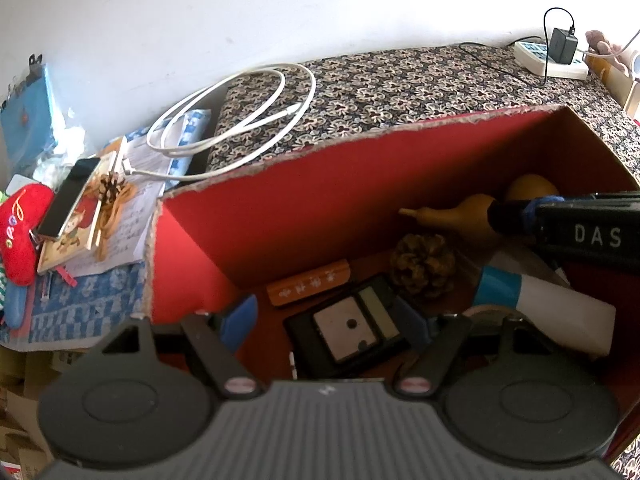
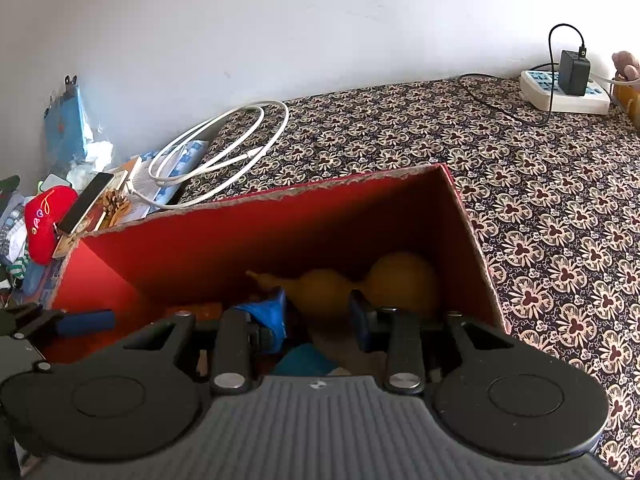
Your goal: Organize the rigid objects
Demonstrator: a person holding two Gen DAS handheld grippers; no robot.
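Note:
A red cardboard box [image 1: 280,216] stands open on the patterned bed. Inside lie a tan gourd [image 2: 400,280], a pine cone [image 1: 424,266], an orange bar with white characters [image 1: 308,282], a black device with a pale panel [image 1: 352,330] and a white tube with a blue band [image 1: 548,308]. My left gripper [image 1: 328,322] hangs open just above the black device. My right gripper [image 2: 316,316] is low in the box, its jaws narrowed around the gourd's small bulb. It reaches in from the right in the left wrist view [image 1: 516,214].
A coiled white cable [image 1: 240,112] lies past the box's far wall. A phone [image 1: 70,196], books and a red plush [image 1: 22,236] crowd the left. A power strip with a black charger [image 2: 568,84] sits at the far right corner of the patterned cover [image 2: 540,208].

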